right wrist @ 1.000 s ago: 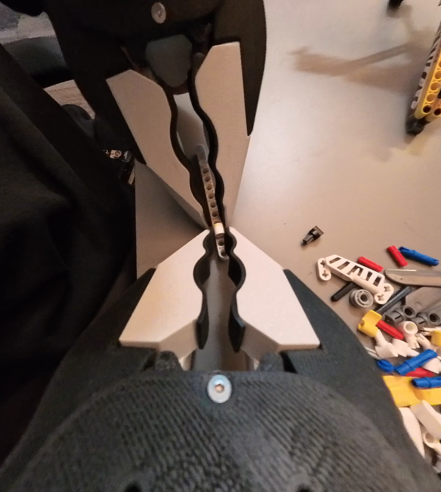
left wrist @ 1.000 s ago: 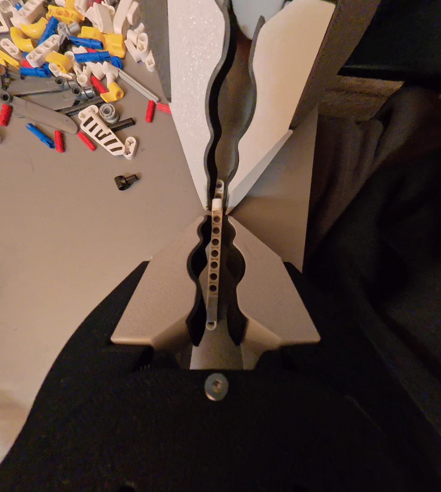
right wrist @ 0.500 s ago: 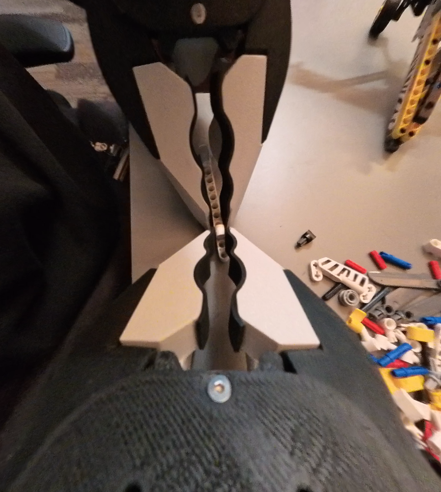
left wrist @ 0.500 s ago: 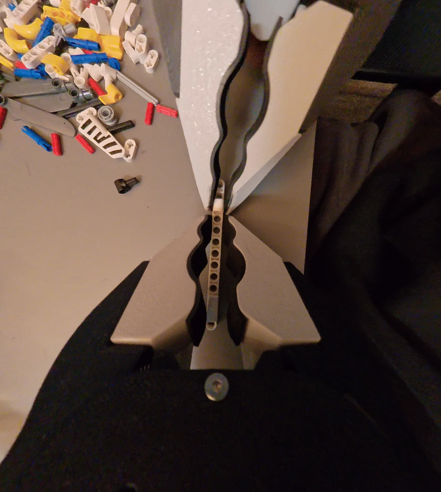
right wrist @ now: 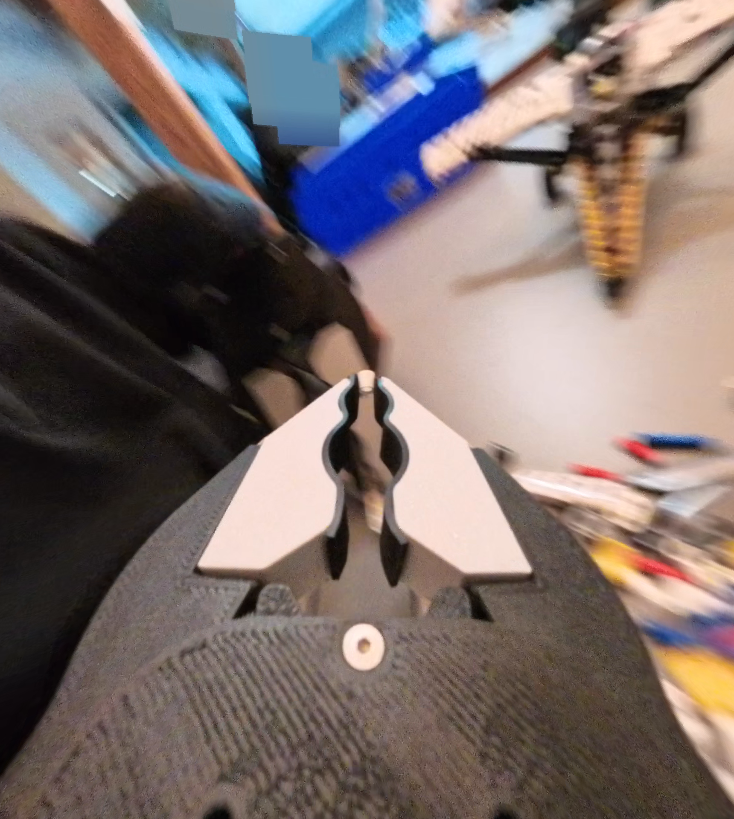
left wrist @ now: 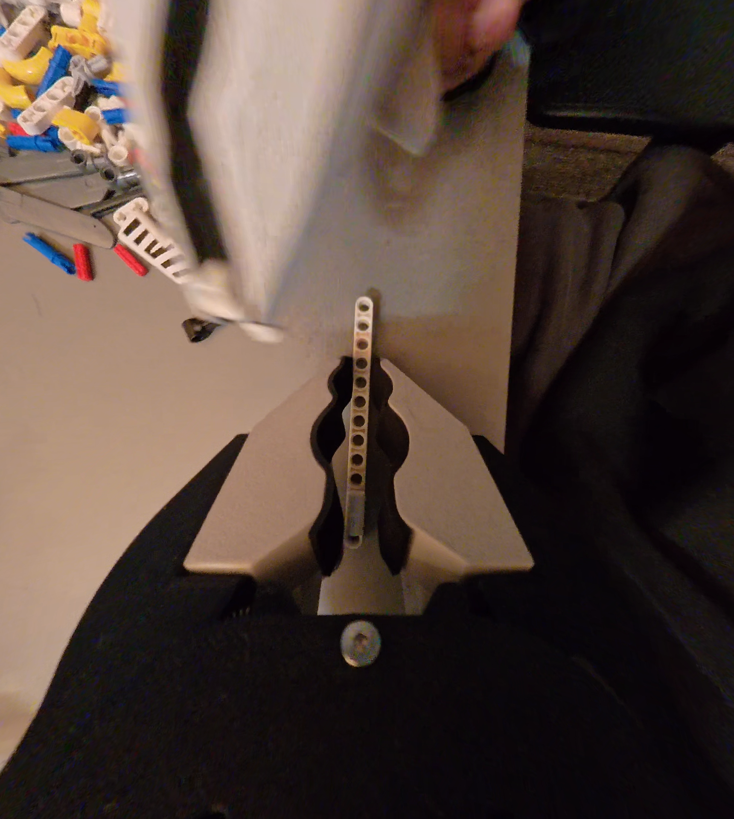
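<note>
- in the left wrist view one long pale beam with holes (left wrist: 360,399) is seen clamped in the left tool (left wrist: 358,368), its free end jutting out toward 12 o'clock over the table (left wrist: 90,421).
- only that view shows the loose pile of bricks (left wrist: 46,111) at 10 o'clock, one small black connector (left wrist: 199,330) lying apart, and the blurred right tool (left wrist: 263,330) at 11 o'clock.
- in the right wrist view one small white pin (right wrist: 365,382) is seen pinched at the tips of the right tool (right wrist: 365,385); a yellow-and-black model (right wrist: 613,212) stands at 1 o'clock.
- against the earlier frames, the two tools are no longer tip to tip; the pin has come away from the beam's end.
</note>
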Demonstrator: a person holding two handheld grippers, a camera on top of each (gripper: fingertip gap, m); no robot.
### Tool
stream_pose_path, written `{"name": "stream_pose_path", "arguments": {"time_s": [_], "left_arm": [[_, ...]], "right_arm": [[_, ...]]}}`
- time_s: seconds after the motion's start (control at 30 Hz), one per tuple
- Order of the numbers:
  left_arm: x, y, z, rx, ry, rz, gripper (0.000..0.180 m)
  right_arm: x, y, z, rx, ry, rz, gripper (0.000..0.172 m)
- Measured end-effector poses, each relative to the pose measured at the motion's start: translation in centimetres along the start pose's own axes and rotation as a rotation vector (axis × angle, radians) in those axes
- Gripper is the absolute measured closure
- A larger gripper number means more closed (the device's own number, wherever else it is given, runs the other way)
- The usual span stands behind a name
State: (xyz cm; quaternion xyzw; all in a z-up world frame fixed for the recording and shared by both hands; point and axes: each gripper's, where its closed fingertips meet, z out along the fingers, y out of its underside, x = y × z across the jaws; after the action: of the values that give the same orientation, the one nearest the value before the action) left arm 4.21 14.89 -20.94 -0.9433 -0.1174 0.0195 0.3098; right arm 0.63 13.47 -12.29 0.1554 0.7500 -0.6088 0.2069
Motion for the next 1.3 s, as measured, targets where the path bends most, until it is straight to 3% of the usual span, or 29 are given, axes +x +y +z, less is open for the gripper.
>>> {"name": "stream_pose_path", "arguments": {"time_s": [0.07,0.17,0.33,0.47,0.6,0.7,0.83,0.97,1.07,1.3], "left_arm": [[0.1,-0.1,0.0,-0.017,-0.005,0.014,0.170],[0.1,0.0,0.0,-0.025,0.004,0.012,0.170],[0.1,-0.1,-0.1,-0.054,0.011,0.020,0.171],[-0.2,0.2,-0.5,-0.052,0.006,-0.021,0.172],[-0.2,0.0,-1.6,0.000,0.010,-0.065,0.173],[-0.4,-0.5,-2.9,0.062,0.015,-0.127,0.160],[-1.3,-1.1,-5.0,0.180,0.002,-0.218,0.151],[-2.9,-0.4,-8.4,0.307,-0.087,-0.304,0.151],[-3.4,1.6,-10.7,0.385,-0.145,-0.372,0.152],[-0.5,6.1,-8.9,0.352,-0.067,-0.531,0.153]], "right_arm": [[3.1,1.8,-1.2,-0.140,0.238,-0.225,0.166],[3.7,0.7,-3.1,-0.151,0.341,-0.265,0.166],[9.2,-0.1,-7.9,-0.259,0.668,-0.300,0.167],[11.9,-0.3,-7.5,-0.264,0.692,-0.238,0.166],[15.1,-1.2,-8.2,-0.300,0.825,-0.258,0.166],[16.0,-1.5,-8.8,-0.315,0.865,-0.236,0.155],[15.8,-3.3,-10.5,-0.232,0.955,-0.254,0.159],[12.5,-3.8,-10.4,-0.165,0.931,-0.291,0.147],[8.2,-1.8,-6.8,-0.183,0.781,-0.329,0.140],[-0.6,7.4,0.6,-0.497,0.366,-0.387,0.172]]}}
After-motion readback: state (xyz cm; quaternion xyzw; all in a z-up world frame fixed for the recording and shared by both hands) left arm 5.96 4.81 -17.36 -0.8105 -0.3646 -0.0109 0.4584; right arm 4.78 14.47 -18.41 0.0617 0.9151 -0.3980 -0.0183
